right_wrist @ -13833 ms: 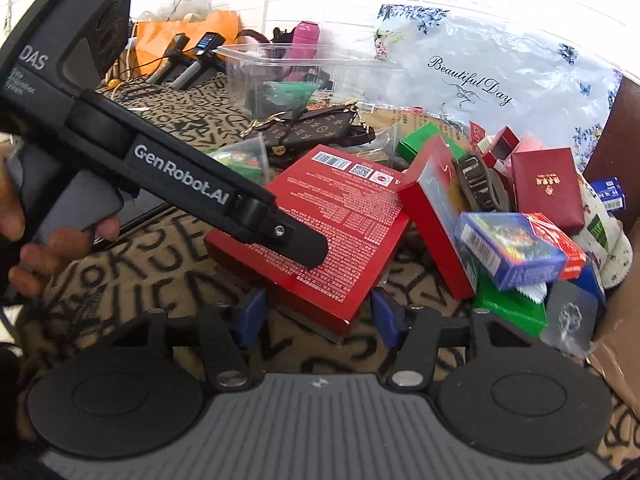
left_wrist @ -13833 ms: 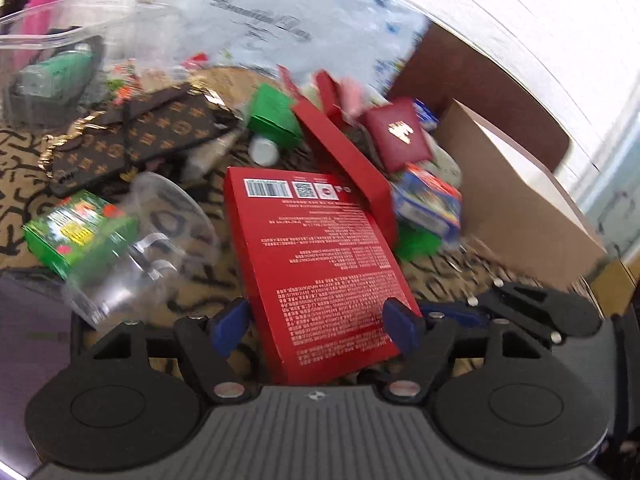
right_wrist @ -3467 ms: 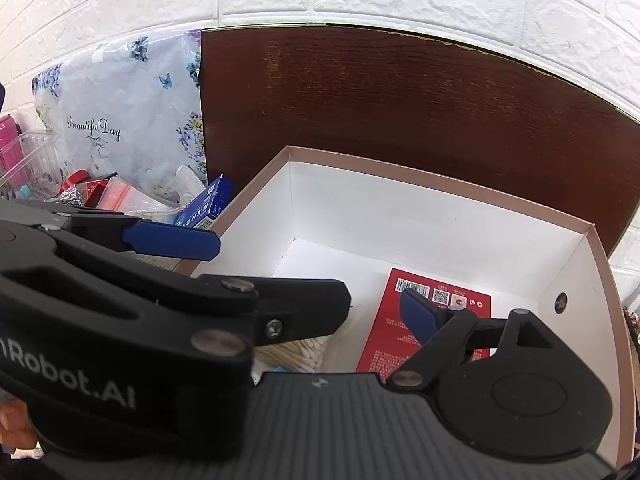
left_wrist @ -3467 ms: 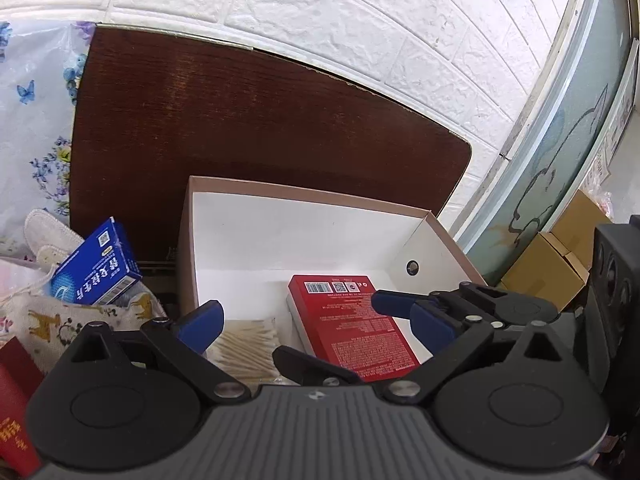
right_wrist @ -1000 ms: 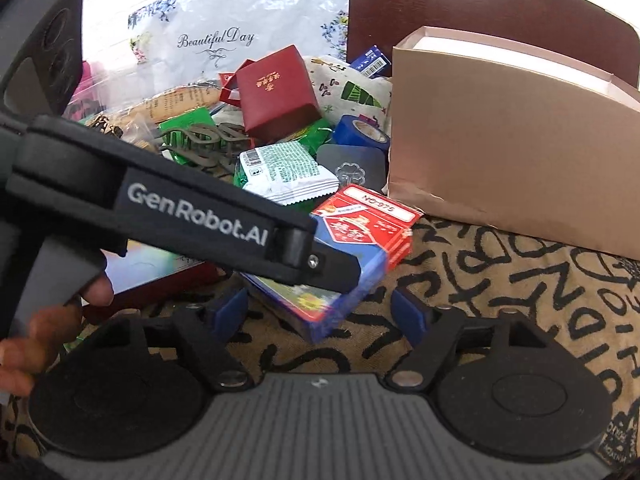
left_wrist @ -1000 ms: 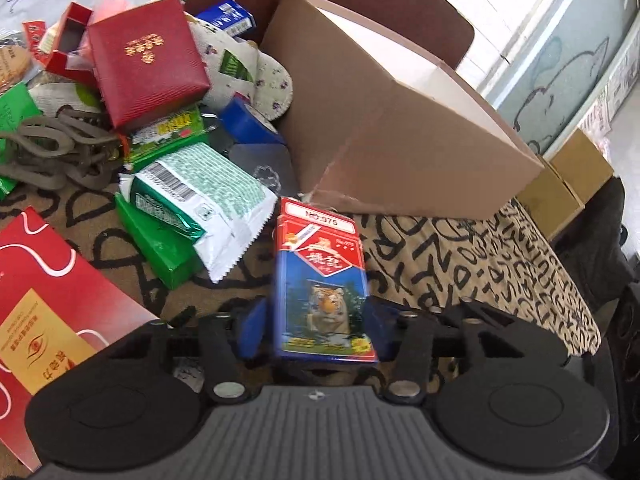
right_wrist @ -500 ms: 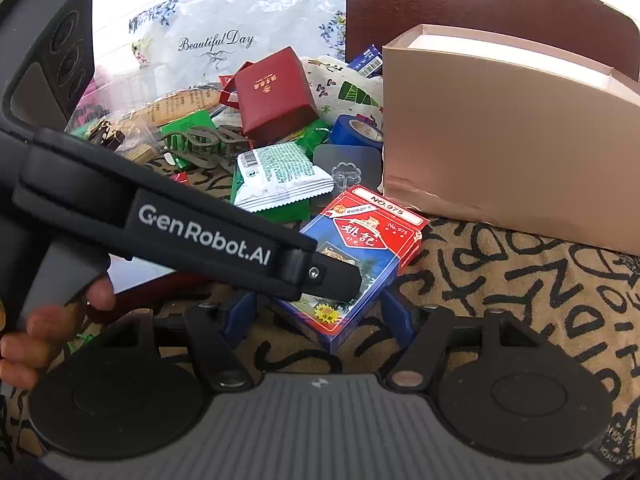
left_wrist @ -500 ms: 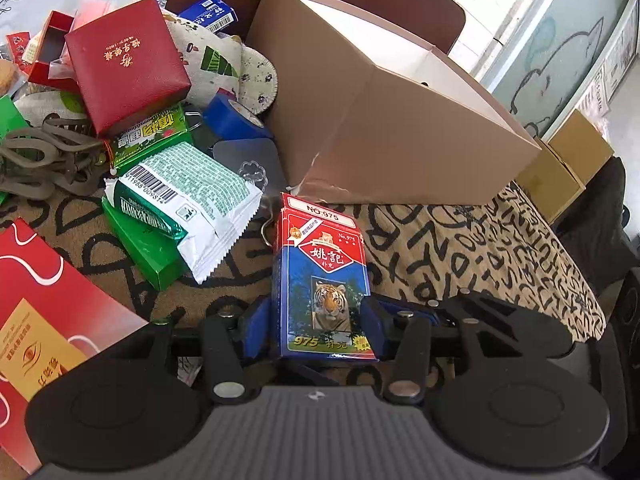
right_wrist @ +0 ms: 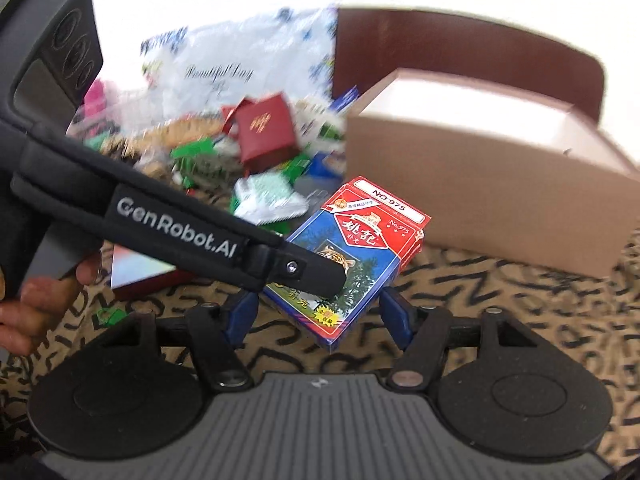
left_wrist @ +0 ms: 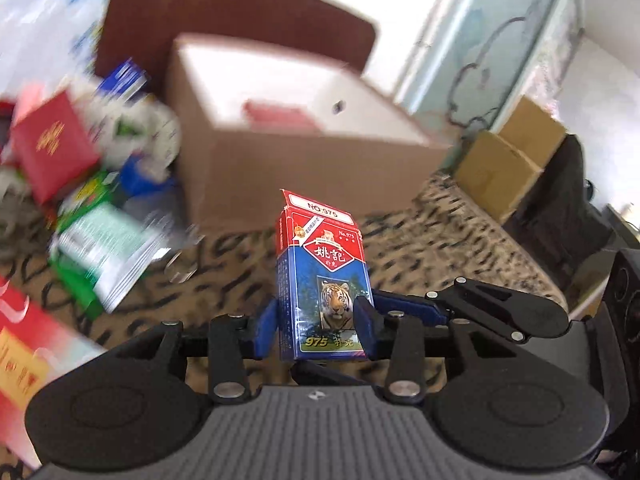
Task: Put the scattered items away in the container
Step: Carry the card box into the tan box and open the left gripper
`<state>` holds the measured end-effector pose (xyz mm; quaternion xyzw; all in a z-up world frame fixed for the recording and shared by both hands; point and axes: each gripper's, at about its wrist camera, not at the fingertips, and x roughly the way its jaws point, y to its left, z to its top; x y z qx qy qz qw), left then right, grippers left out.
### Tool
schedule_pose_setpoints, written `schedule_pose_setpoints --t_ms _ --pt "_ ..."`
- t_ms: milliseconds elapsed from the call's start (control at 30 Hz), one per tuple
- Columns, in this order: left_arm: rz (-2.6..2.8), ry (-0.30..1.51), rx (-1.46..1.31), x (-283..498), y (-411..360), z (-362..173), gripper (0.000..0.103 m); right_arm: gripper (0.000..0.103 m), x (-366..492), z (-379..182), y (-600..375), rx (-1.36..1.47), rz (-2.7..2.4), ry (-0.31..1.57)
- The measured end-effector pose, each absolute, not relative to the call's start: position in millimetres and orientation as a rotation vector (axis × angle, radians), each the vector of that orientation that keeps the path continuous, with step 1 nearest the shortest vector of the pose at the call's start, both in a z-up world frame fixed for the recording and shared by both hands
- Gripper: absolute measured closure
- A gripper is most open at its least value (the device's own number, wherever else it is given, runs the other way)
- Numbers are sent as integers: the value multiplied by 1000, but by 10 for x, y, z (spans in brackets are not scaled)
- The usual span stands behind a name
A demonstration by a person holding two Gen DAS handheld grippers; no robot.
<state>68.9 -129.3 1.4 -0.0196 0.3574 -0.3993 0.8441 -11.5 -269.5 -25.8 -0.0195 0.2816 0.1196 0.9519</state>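
Now, left claw (left_wrist: 323, 322): clenching the red-and-blue tiger-print card box (left_wrist: 322, 276) by its lower sides, holding it upright above the patterned desk (left_wrist: 420, 248).
Right claw (right_wrist: 320, 314): standing released, its blue pads flanking the box's lower corner without touching.
Container: tan cardboard box (left_wrist: 312, 168), sitting just beyond, showing a red item inside.

Left gripper (left_wrist: 320, 322): matte black linkage arms w/ silver screws, blue finger pads (left_wrist: 267, 327), ribbed grey housing at frame bottom, two round black discs. Right gripper (right_wrist: 320, 316): same build. Centre-left of right view: black body, white "GenRobot.AI" lettering; bare-skinned hand (right_wrist: 40, 296) at left edge.
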Motion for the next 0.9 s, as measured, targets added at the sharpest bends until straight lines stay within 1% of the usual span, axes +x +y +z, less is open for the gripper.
schedule_pose_setpoints --t_ms 200,333,433,600,767,900 --pt "-930 648 -81 810 -1652 499 60 38 -193 212 -2998 -115 168 449" --pt "-953 585 -122 1060 -1941 798 59 38 -10 552 -3236 -177 123 368" --pt "-941 592 -169 1319 -2158 928 59 38 259 734 -3451 -217 111 345" --pt "-925 642 -250 1770 -2470 921 59 38 806 885 -3783 -261 132 398" --pt "-917 738 -270 2124 -2770 759 59 38 1212 777 -4035 -308 156 479" --pt "-912 778 -250 2315 -2984 611 59 38 1500 665 -4195 -339 166 554"
